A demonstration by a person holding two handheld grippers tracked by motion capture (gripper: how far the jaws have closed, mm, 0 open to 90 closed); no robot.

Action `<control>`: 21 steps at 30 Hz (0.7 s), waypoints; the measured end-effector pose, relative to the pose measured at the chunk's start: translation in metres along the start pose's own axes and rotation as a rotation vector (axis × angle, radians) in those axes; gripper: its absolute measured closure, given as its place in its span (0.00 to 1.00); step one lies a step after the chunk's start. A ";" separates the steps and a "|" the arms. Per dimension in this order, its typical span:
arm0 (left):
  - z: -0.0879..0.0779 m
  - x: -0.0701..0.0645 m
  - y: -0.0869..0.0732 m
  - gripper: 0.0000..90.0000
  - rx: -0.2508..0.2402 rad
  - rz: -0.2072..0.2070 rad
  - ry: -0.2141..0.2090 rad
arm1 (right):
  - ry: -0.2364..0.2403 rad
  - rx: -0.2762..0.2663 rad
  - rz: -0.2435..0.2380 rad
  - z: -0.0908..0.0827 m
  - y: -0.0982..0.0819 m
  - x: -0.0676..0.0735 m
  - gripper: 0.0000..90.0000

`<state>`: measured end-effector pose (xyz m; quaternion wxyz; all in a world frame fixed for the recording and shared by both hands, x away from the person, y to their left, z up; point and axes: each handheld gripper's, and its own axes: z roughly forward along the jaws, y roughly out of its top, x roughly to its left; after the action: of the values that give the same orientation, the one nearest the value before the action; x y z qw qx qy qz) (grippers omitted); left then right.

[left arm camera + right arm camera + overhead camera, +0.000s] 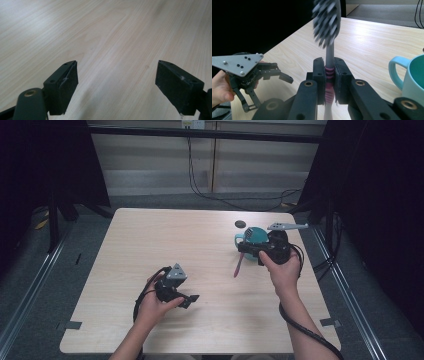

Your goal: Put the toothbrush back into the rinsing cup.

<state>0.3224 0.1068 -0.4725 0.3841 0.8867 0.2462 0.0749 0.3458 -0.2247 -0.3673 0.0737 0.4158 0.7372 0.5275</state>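
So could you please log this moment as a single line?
left gripper: open, over bare table | right gripper: shut on toothbrush, bristles up | mug: beside right gripper

1. A pale wooden tabletop [200, 245] with rounded corners carries everything.
2. A small dark round disc [240, 224] lies on the tabletop toward its far edge, right of the middle.
3. Beyond the tabletop's far edge, black cables [220, 195] hang down a pale panelled wall [150, 165] and loop over the grey floor [200, 201].
4. Metal rails [30, 285] run along the floor on both sides of the tabletop.
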 end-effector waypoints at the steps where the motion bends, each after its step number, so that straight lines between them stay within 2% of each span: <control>1: 0.000 0.001 -0.002 0.20 -0.004 -0.001 0.002 | 0.002 0.001 0.002 0.000 0.001 0.000 0.90; 7: 0.000 0.003 -0.014 0.20 -0.008 -0.016 0.006 | 0.000 -0.008 0.009 -0.002 0.004 -0.004 0.90; 12: -0.001 0.005 -0.021 0.20 0.003 -0.002 0.005 | 0.000 -0.017 0.011 -0.006 0.010 -0.007 0.90; 15: -0.001 0.005 -0.023 0.20 0.000 -0.011 0.006 | -0.003 -0.023 0.008 -0.008 0.014 -0.009 0.90; 21: -0.003 0.007 -0.029 0.21 -0.002 -0.002 0.018 | -0.012 -0.036 0.003 -0.011 0.022 -0.012 0.90</control>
<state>0.3166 0.1288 -0.4917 0.3829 0.8853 0.2506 0.0828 0.3592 -0.2388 -0.3475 0.0847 0.4188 0.7264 0.5383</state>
